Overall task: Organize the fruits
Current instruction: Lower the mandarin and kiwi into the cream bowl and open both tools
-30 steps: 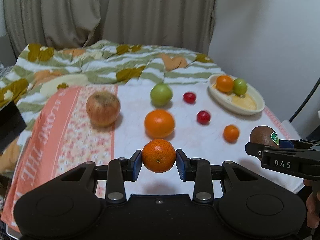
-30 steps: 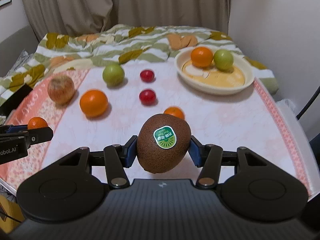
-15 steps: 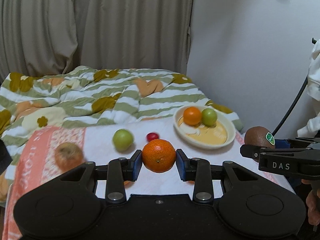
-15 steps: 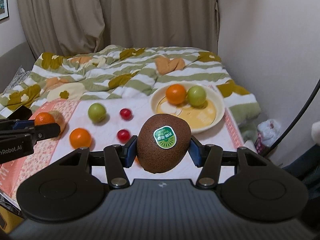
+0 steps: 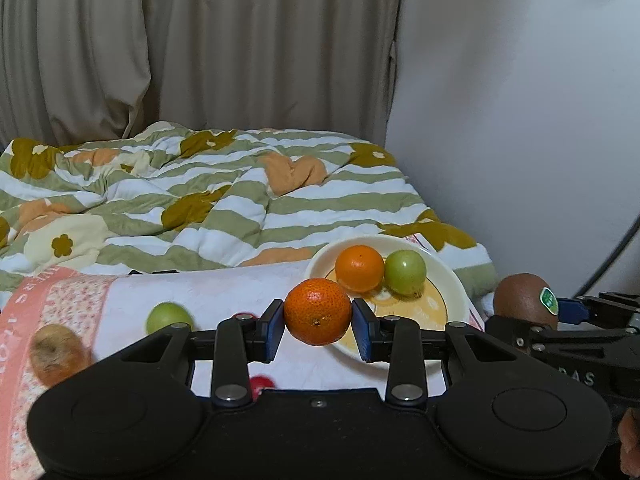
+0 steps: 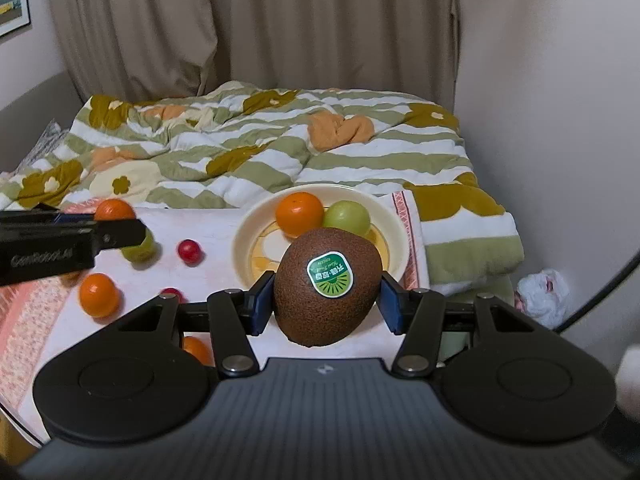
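Observation:
My left gripper (image 5: 318,326) is shut on a small mandarin (image 5: 318,308), held above the near left rim of the cream plate (image 5: 454,284). On the plate lie an orange (image 5: 359,268) and a green fruit (image 5: 405,272). My right gripper (image 6: 327,304) is shut on a brown kiwi (image 6: 327,280) with a green sticker, just in front of the plate (image 6: 244,236). In the left wrist view, the kiwi (image 5: 520,300) hangs right of the plate. On the cloth lie a green fruit (image 5: 168,317), an apple (image 5: 54,350), an orange (image 6: 98,294) and a red tomato (image 6: 189,251).
A striped flowered quilt (image 5: 240,200) lies behind the pink-edged cloth (image 5: 60,292). A white wall (image 6: 560,120) stands close on the right, with curtains behind. A white plastic bag (image 6: 544,292) and a dark cable (image 6: 600,300) are on the floor at right. A small orange (image 6: 196,350) sits near the cloth's front.
Both grippers have risen and travelled right across the cloth with their fruit still gripped. The plate has come from the far right to just behind the mandarin and the kiwi.

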The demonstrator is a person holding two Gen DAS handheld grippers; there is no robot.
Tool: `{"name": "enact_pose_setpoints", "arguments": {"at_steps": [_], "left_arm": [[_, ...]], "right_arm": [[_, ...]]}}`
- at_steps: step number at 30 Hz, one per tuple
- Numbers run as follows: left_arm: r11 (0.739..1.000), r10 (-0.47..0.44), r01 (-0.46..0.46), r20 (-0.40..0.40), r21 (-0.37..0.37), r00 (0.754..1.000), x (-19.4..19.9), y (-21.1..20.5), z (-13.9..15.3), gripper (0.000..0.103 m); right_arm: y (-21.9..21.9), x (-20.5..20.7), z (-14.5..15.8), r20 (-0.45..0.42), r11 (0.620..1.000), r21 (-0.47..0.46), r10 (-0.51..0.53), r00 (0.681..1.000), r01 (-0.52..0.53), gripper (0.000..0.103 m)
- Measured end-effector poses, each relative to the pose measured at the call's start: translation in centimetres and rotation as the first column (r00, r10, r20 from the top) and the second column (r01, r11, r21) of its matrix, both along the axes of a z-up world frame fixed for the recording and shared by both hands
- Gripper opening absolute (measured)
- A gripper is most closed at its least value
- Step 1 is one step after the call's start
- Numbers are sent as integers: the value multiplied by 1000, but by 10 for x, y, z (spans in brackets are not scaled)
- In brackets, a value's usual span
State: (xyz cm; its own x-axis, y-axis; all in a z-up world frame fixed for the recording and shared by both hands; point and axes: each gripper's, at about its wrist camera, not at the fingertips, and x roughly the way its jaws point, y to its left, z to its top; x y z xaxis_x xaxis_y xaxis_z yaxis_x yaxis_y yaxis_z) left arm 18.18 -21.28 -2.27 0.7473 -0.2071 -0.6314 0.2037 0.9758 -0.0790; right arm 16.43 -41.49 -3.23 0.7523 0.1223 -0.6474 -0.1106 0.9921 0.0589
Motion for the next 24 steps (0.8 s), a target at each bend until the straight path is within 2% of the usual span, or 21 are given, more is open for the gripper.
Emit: {"name": "enact_pose_setpoints", "arguments": {"at_steps": [10,16,20,24], "left_arm": [[997,-11,14,-53,74,999,66,-41,-40,40],[985,-64,80,-102,152,993,95,-62,-72,40],[972,-104,129,-132,196,986,104,-71,-88,40],[958,-154,180,-130,222,979,105,-78,-97,41]], "right_arm": [[-42,55,-31,-42,1000,15,27,999,-26,69],[-53,74,-45,-54,1000,19,13,998,-12,69],[-58,82,-52,-73,1000,25,-4,997,6,69],[-62,85,-55,-81,999,24,-24,996,26,69]]}}
